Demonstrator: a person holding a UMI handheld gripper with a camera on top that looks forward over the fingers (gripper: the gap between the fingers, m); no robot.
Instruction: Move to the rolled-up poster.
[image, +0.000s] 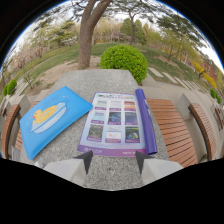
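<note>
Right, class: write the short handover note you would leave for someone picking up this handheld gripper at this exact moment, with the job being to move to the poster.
Gripper: jaws open, holding nothing, hovering over the near edge of the grey speckled stone table.
Poster: the purple-edged printed poster lies mostly unrolled just ahead of the jaws; its purple rolled-up part runs along its right side.
Also there: a blue flat folder with a yellow duck picture to the poster's left; wooden slatted bench beyond the roll.
Done: gripper faces the poster.
Left: close in on the roll, slightly right of the jaws.
</note>
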